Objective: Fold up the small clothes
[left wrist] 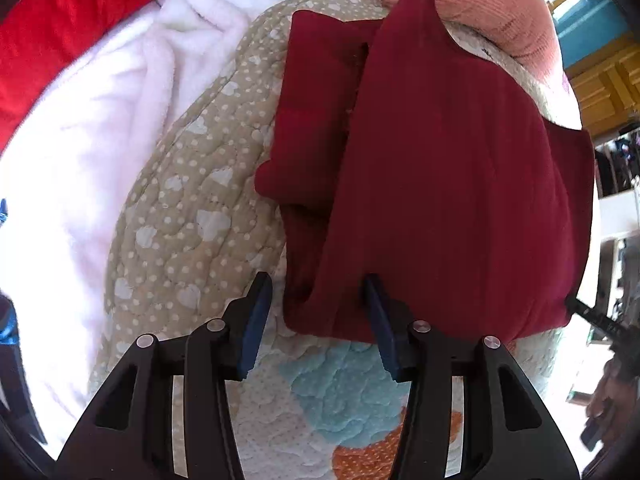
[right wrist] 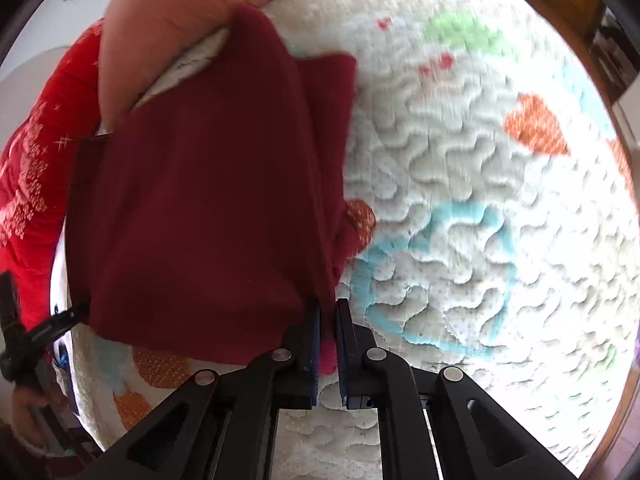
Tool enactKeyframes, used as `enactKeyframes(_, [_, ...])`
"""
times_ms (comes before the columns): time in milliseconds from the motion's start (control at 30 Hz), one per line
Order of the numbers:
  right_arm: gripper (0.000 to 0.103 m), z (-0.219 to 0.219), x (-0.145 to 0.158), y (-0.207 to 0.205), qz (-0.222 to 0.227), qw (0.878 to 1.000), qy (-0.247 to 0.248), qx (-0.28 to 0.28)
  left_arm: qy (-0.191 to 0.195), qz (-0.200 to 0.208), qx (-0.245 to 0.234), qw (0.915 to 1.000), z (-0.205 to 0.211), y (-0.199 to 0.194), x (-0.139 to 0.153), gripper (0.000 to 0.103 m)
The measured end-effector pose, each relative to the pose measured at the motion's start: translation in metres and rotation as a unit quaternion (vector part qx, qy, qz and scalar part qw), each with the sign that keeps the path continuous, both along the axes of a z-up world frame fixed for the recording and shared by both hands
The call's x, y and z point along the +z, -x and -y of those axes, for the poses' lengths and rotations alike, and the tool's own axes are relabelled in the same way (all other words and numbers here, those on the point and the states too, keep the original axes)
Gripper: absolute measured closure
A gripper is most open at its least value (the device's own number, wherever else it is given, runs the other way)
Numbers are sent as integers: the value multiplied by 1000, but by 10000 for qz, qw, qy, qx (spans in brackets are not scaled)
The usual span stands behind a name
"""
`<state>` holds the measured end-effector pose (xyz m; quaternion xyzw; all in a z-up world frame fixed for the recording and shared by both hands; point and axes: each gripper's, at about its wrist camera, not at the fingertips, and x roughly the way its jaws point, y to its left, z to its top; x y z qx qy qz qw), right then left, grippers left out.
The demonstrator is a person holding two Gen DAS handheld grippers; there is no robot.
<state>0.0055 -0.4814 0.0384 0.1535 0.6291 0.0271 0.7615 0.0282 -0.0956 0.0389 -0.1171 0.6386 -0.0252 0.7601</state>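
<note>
A dark red garment (left wrist: pixel 440 184) lies partly folded on a quilted bedspread (left wrist: pixel 328 392), one layer turned over another. My left gripper (left wrist: pixel 316 320) is open; its right finger (left wrist: pixel 380 320) slips under the garment's near edge, its left finger (left wrist: pixel 256 320) is beside the cloth. In the right wrist view the same garment (right wrist: pixel 208 200) hangs lifted at its near right corner. My right gripper (right wrist: pixel 328 340) is shut on that corner, cloth showing between the blue pads.
A white fleece blanket (left wrist: pixel 100 128) and a red patterned cloth (left wrist: pixel 60 20) lie to the left. A salmon pillow (left wrist: pixel 480 8) sits behind the garment. The patterned quilt (right wrist: pixel 480 200) spreads to the right. Furniture stands beyond the bed's right edge (left wrist: pixel 616 200).
</note>
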Motion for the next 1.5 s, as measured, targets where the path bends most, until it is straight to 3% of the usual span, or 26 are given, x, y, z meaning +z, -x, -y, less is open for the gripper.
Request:
enactKeyframes(200, [96,2,37,17,50,9996,-59,-269,-331,130,-120,9993,-3,19,33,56])
enactKeyframes(467, [93,-14,84,47,214,9993,-283,-142,-559,629,-225,9962,4,37,103,56])
enactKeyframes(633, [88,-39,118,50,560,9980,-304,27,-591,1034,-308,9924,11,41,146,56])
enactKeyframes(800, [72,-68,151,43,1049,9940,-178,261,-802,1387,-470,9860,19,49,177,56])
enactKeyframes(1033, [69,-78,194,51,1560,9872,-83,329,-968,1840,-635,9761,29,50,219,55])
enactKeyframes(1200, [66,-85,211,56,1869,9815,32,421,-1146,1955,-688,9715,32,45,236,55])
enactKeyframes(1500, [65,-108,206,49,1842,9799,6,765,-1149,1942,-745,9714,39,40,236,55])
